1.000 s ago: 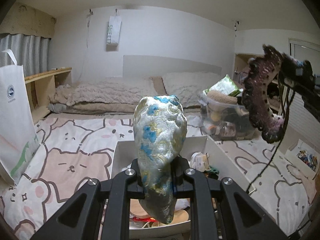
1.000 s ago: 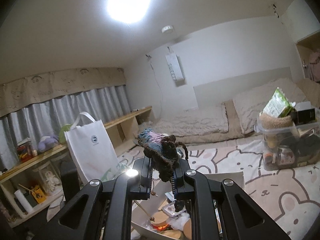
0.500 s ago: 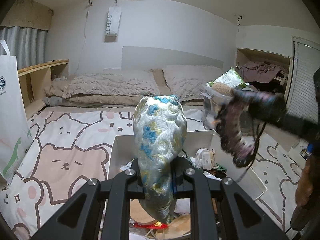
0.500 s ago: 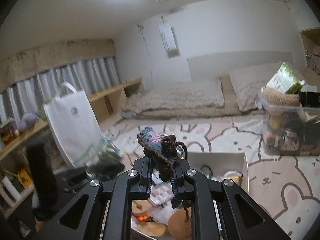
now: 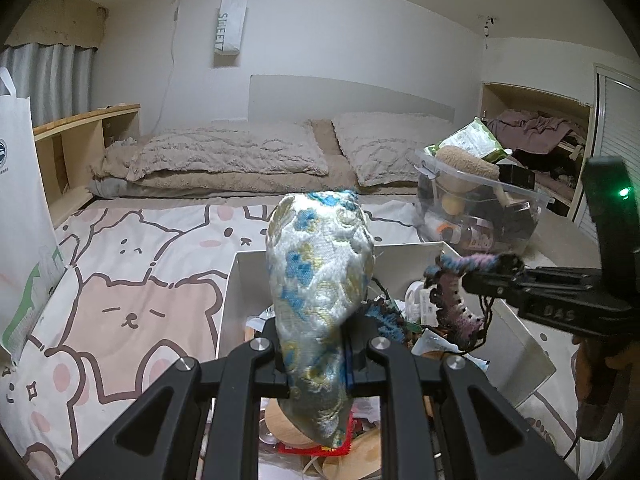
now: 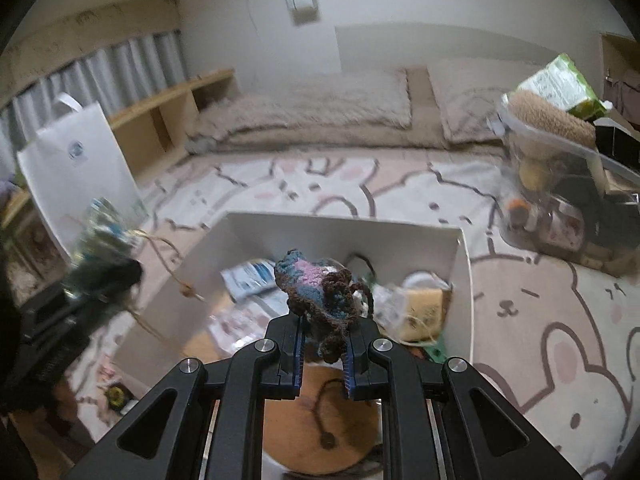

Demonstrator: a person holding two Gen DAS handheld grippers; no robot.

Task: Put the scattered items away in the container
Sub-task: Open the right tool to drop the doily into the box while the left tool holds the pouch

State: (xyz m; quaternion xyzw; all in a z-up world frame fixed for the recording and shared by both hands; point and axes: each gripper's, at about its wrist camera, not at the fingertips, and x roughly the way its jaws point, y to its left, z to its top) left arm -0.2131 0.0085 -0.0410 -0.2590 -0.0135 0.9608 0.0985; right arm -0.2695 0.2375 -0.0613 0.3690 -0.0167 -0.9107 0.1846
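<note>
Right gripper [image 6: 322, 354] has dropped from up high to low over the white box [image 6: 464, 280], jaws clamped on the crochet piece [image 6: 316, 292], cord dangling into the clutter. Left gripper [image 5: 318, 360] sits nearly where it was, pinching the brocade pouch [image 5: 320, 276] upright above the box's near end.

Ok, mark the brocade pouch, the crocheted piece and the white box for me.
brocade pouch [image 5: 320, 280], left wrist view, middle of its patterned body.
crocheted piece [image 6: 316, 292], right wrist view, its pink and blue top.
white box [image 6: 464, 276], right wrist view, its right wall.
</note>
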